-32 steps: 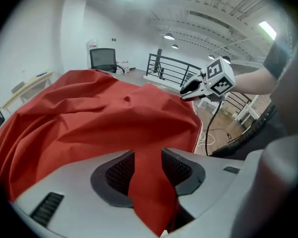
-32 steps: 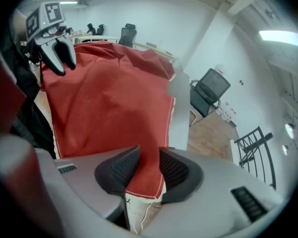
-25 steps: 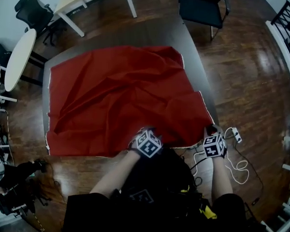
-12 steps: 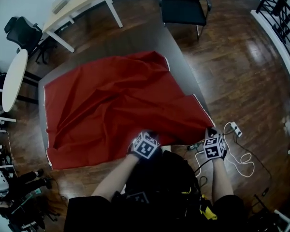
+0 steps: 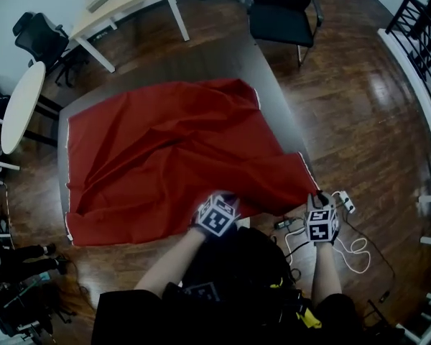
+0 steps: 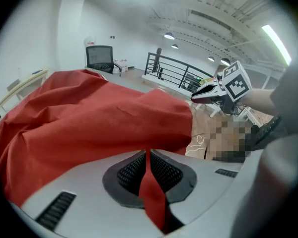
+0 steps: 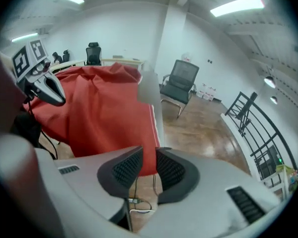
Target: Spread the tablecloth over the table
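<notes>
We see a black chair (image 5: pixel 281 9) standing on the wooden floor (image 5: pixel 352 113) at the far side. To the far left stands a light desk (image 5: pixel 126 2), with a black office chair (image 5: pixel 42 38) near it and a round white table (image 5: pixel 20 106) further along. A dark railing (image 5: pixel 416 34) runs down the right. A white power strip (image 5: pixel 347 203) and a looped white cable (image 5: pixel 355 249) lie on the floor.

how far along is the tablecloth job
Done: the red tablecloth lies over most of the table, wrinkled. In hand: the left gripper pinches its near edge; the right gripper has just been opening its jaws, the corner loose between them. Left: the table's far end is bare, and the folds need pulling flat.
</notes>
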